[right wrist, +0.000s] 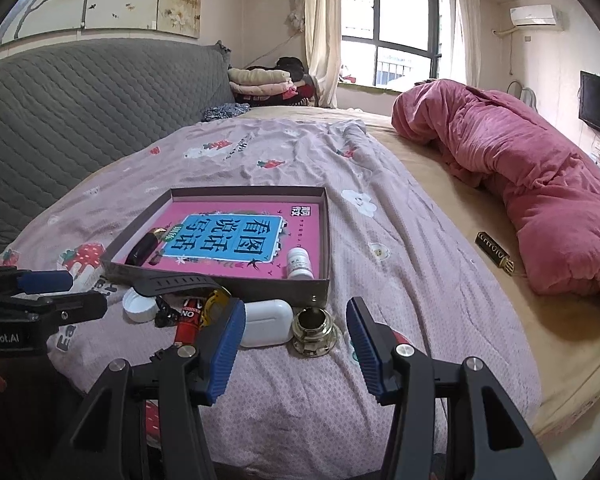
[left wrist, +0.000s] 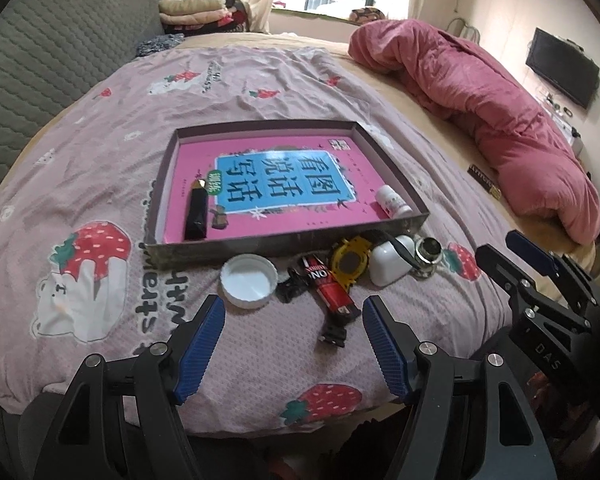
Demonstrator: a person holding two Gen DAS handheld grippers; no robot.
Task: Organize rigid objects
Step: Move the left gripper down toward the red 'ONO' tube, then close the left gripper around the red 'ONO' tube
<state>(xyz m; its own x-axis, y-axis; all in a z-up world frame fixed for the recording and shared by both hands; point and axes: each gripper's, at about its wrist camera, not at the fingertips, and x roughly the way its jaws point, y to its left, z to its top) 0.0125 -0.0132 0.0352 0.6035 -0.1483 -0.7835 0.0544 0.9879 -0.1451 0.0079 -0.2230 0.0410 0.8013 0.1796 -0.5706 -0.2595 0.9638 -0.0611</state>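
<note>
Just in front of the shallow box point(left wrist: 288, 240) on the strawberry bedspread point(left wrist: 100, 152) lie a white lid point(left wrist: 249, 280), a red lighter point(left wrist: 327, 287), a yellow watch point(left wrist: 351, 261), a white earbud case point(right wrist: 266, 322) and a metal cap point(right wrist: 315, 330). Left gripper point(left wrist: 294, 350) and right gripper point(right wrist: 296, 350) hover nearby, jaws spread wide, holding nothing.

My jaws wear blue ribbed pads point(left wrist: 204, 344); before me lie a pink strawberry-print blanket point(left wrist: 100, 140), a magenta-and-blue book point(left wrist: 276, 184), a white cap point(left wrist: 249, 280).
</note>
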